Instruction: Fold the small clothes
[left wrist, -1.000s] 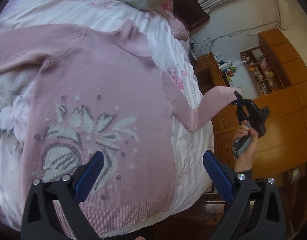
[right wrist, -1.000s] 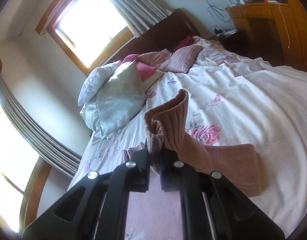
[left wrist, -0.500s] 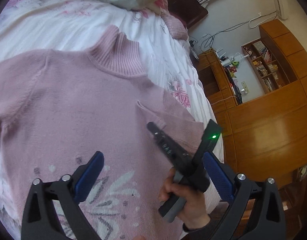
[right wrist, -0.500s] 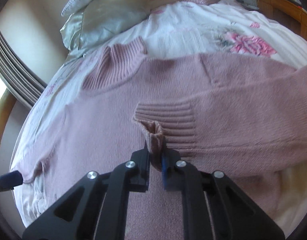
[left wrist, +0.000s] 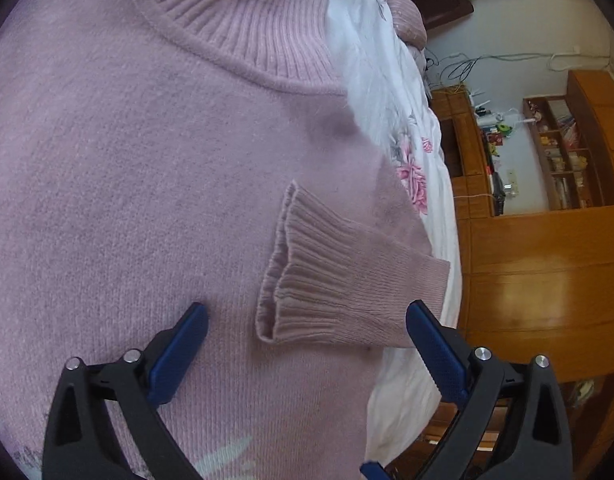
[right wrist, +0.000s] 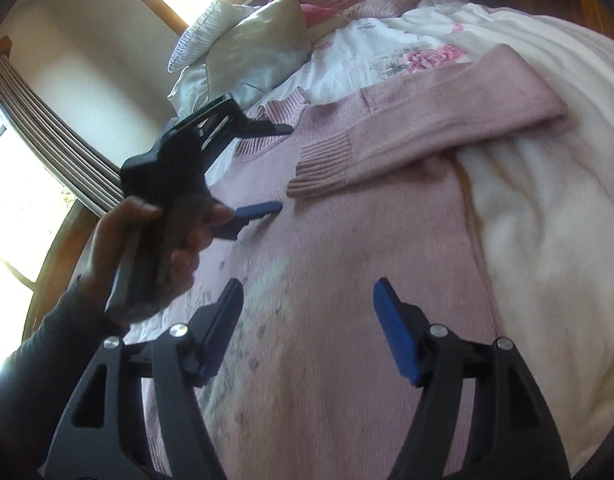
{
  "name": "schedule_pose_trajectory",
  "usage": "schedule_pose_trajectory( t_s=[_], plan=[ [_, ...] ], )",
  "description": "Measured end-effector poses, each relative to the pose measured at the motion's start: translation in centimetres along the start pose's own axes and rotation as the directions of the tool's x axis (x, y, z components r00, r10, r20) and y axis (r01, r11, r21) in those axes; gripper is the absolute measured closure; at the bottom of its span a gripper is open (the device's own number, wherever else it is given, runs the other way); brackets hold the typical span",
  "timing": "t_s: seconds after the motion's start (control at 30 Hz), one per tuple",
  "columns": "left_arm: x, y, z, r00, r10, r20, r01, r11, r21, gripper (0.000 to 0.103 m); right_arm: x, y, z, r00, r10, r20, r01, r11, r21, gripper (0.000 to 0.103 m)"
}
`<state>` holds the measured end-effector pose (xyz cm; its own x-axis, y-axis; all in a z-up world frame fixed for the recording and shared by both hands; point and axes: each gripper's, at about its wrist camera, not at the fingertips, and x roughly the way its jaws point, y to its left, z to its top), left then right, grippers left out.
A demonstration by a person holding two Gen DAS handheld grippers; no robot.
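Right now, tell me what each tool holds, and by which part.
Nothing: the left tool and right tool are open; the sweater cuff lies released.

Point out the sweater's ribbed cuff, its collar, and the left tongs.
ribbed cuff (left wrist: 307, 280), left wrist view, middle of the ribbing.
collar (left wrist: 243, 16), left wrist view, ribbed neck band.
left tongs (left wrist: 307, 344), left wrist view, midway between the open blue tips.
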<state>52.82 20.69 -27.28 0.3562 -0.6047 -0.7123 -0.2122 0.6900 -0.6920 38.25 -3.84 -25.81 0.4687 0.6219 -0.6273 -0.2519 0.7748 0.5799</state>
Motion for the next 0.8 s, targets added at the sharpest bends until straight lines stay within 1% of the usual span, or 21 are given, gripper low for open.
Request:
schedule_pose_trajectory(
  t_s=[0.03, 0.1, 0.13, 0.17, 0.2, 0.23, 0.27, 0.3, 0.33, 0.37, 0.4, 0.5, 0.6, 0.7, 0.8],
  plan=[
    [0.2, -0.6, 0.1, 1.0, 0.011, -0.004, -0.011, 1.0, 0.026, 0.004, -0.8, -0.4, -0.9, 1.0, 0.009, 0.002, -0.009, 1.0, 0.023, 0.034],
    [0.5, -1.3, 0.4, 1.0, 0.007, -0.018, -0.006, 0.999, 0.039, 0.005, -2.2, -1.2, -2.8, 0.999, 0.033, 0.005, -0.033, 0.996, 0.085, 0.033],
    [0.6, -1.6, 0.5, 1.0, 0.016, -0.026, -0.015, 0.999, 0.035, 0.01, -2.7, -1.5, -3.7, 0.999, 0.047, 0.003, -0.047, 0.992, 0.116, 0.033],
    [0.9, -1.7, 0.6, 0.999, 0.022, -0.04, -0.021, 0.999, 0.032, 0.023, -3.2, -1.8, -4.5, 0.998, 0.064, 0.004, -0.064, 0.987, 0.148, 0.033],
    [1.2, -1.8, 0.7, 0.998, 0.039, -0.054, -0.037, 0.999, 0.036, 0.032, -3.6, -2.0, -5.4, 0.997, 0.082, 0.002, -0.082, 0.98, 0.181, 0.033],
    [1.2, -1.7, 0.7, 0.996, 0.07, -0.057, -0.068, 0.997, 0.042, 0.046, -3.9, -2.0, -6.0, 0.995, 0.101, -0.004, -0.098, 0.974, 0.203, 0.033],
    [1.2, -1.7, 0.7, 0.994, 0.091, -0.054, -0.089, 0.995, 0.049, 0.062, -4.1, -2.0, -6.5, 0.994, 0.112, -0.008, -0.107, 0.971, 0.214, 0.033],
    [1.3, -1.6, 0.9, 0.993, 0.107, -0.055, -0.104, 0.993, 0.056, 0.07, -4.6, -1.8, -6.9, 0.993, 0.117, -0.006, -0.113, 0.969, 0.218, 0.033],
    [1.3, -1.7, 1.1, 0.992, 0.116, -0.05, -0.113, 0.992, 0.057, 0.083, -5.0, -1.7, -7.2, 0.993, 0.12, -0.002, -0.117, 0.969, 0.217, 0.033],
    [1.0, -1.7, 1.2, 0.992, 0.124, -0.033, -0.122, 0.991, 0.059, 0.091, -5.5, -1.5, -7.5, 0.992, 0.123, 0.003, -0.12, 0.969, 0.214, 0.033],
    [0.5, -1.9, 1.3, 0.991, 0.131, -0.014, -0.13, 0.989, 0.066, 0.095, -5.9, -1.3, -7.6, 0.992, 0.122, 0.007, -0.121, 0.97, 0.21, 0.033],
    [-1.5, -3.1, 1.6, 0.994, 0.108, 0.029, -0.11, 0.99, 0.093, 0.096, -7.0, -1.1, -7.6, 0.992, 0.122, 0.018, -0.123, 0.971, 0.203, 0.033],
    [-4.4, -4.5, 2.1, 0.995, 0.091, 0.043, -0.095, 0.987, 0.13, 0.096, -8.0, -1.2, -7.6, 0.993, 0.115, 0.03, -0.119, 0.974, 0.193, 0.033],
    [-8.9, -5.2, 3.2, 0.991, 0.09, 0.096, -0.104, 0.982, 0.16, 0.096, -8.6, -1.1, -7.7, 0.993, 0.11, 0.034, -0.114, 0.975, 0.192, 0.033],
    [-13.7, -5.0, 4.4, 0.985, 0.096, 0.146, -0.121, 0.977, 0.177, 0.096, -8.8, -1.0, -7.7, 0.993, 0.117, 0.035, -0.122, 0.973, 0.196, 0.033]
  ],
)
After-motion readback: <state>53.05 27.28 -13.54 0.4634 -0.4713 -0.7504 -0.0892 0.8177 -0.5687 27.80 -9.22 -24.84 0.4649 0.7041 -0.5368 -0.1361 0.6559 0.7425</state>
